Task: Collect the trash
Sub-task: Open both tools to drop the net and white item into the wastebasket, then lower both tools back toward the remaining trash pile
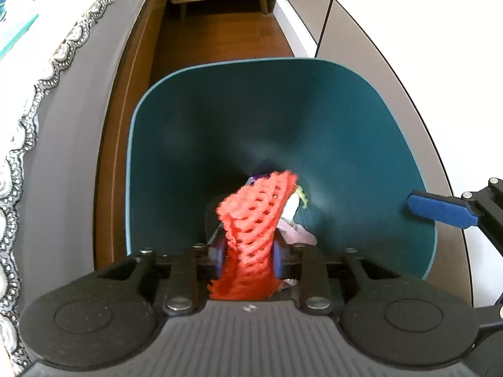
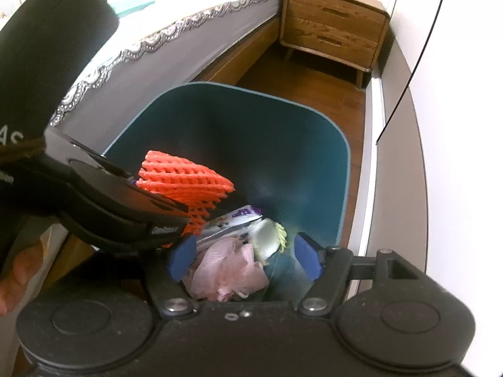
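The left tool [image 1: 250, 256] sits over the teal bin [image 2: 344, 169] w/ the orange foam net [image 1: 254, 216] between its blue pads, which sit close on both sides. The right tool [image 2: 245, 259] is wide apart & empty, above pink paper [image 2: 226, 275] in the bin.

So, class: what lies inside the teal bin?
Inside the teal bin: crumpled pink paper, a purple-printed wrapper and a pale green scrap. The bin's floor beneath them is covered.
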Tool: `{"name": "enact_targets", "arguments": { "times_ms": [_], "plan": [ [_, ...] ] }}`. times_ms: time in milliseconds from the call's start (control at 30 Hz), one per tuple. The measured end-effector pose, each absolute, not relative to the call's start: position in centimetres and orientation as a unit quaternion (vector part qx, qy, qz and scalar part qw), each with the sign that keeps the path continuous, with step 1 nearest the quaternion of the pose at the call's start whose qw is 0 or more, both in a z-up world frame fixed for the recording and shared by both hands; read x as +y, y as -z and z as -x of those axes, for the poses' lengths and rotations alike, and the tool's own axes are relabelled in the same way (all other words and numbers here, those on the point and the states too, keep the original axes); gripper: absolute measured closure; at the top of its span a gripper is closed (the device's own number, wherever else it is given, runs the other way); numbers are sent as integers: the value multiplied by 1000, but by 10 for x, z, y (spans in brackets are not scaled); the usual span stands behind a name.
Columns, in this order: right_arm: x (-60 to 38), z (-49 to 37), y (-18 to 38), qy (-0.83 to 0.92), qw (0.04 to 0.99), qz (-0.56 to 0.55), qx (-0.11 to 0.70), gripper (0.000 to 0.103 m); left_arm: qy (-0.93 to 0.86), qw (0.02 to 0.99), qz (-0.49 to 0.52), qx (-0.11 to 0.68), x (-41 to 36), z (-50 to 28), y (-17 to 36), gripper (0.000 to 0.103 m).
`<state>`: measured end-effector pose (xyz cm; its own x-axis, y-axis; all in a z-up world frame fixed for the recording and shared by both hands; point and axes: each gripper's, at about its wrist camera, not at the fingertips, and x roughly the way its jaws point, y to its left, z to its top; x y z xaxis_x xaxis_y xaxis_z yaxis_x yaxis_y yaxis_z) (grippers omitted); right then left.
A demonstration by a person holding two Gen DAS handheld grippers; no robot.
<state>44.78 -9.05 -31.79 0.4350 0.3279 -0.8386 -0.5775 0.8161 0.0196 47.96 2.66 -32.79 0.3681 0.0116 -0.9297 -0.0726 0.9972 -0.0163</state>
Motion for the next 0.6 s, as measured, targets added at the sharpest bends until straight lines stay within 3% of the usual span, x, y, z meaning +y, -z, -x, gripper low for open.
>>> {"name": "enact_targets", "arguments": {
  "times_ms": [167,367,500,600],
  "plan": [
    [-97,-443,311,-265,841,130,453,32,-26,837,23,547,28,-467,315,56],
    [-106,-429,295,-261,852,106,442,25,-24,847,27,531,26,-450,297,54],
    [-115,-418,288,-260,859,90,432,22,-18,856,31,515,27,-439,284,44],
    [-119,-408,282,-258,863,78,426,21,-15,862,29,505,25,-428,277,44]
  ]
}}
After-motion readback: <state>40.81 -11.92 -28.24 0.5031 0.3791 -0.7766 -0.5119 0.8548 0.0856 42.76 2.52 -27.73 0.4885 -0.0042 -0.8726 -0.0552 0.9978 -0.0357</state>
